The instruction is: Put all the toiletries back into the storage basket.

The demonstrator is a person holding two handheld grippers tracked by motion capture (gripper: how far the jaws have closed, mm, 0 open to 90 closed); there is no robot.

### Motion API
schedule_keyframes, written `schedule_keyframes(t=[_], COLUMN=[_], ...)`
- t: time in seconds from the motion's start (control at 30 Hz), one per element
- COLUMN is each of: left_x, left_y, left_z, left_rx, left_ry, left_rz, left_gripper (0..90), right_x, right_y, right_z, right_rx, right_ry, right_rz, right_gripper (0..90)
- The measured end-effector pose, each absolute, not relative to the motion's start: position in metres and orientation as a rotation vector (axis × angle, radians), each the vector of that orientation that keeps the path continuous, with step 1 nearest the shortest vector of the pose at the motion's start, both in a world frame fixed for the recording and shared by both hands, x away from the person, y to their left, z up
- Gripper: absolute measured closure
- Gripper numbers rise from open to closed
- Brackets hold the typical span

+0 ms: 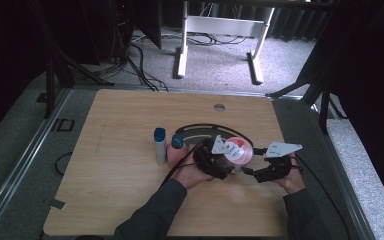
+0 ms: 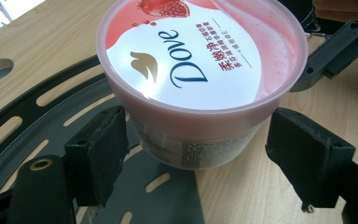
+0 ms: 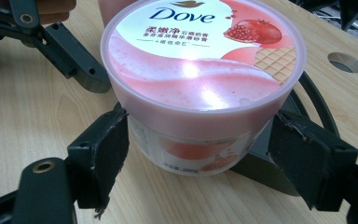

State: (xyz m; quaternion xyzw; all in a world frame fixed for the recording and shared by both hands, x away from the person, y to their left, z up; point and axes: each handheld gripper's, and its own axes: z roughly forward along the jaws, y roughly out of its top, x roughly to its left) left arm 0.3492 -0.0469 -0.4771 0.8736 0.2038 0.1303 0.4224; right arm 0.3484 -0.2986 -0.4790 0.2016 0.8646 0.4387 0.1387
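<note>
A: Jar (image 1: 238,149) first – where is it?
B: Right of the table's (image 1: 130,200) middle, toward the near side, between the two grippers. It's a pink tub with a Dove lid, standing upright, partly on a black slotted plate (image 2: 163,186) and partly on bare wood.
A: And the left gripper (image 1: 215,162)?
B: Released. In its own view the pads (image 2: 100,149) flank the tub under the lid's rim; the left pad looks just at the wall, the right one apart.
A: The right gripper (image 1: 260,165)?
B: Also unclenched. Its pads (image 3: 103,151) bracket the jar from the opposite side, just beside the wall, no squeeze visible.
A: Anything else?
B: Left of the left hand (image 1: 187,167), a white tube (image 1: 159,146) with a blue cap stands upright, a blue-topped thing (image 1: 177,141) just beside it. Farther off, a round hole (image 1: 219,107) near the far edge
</note>
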Motion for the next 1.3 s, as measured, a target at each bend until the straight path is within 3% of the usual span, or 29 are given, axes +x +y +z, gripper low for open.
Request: schedule_keyframes(t=[1.3], left_x=[0.375], left_y=[-0.058], left_z=[-0.482], left_rx=[2.164], left_ry=[0.604], left_rz=[0.339], left_gripper=[21.0], right_x=[0.381], right_y=[-0.302], right_z=[-0.48], right_rx=[0.63], right_ry=[2.533], right_rz=[1.234], right_gripper=[20.4])
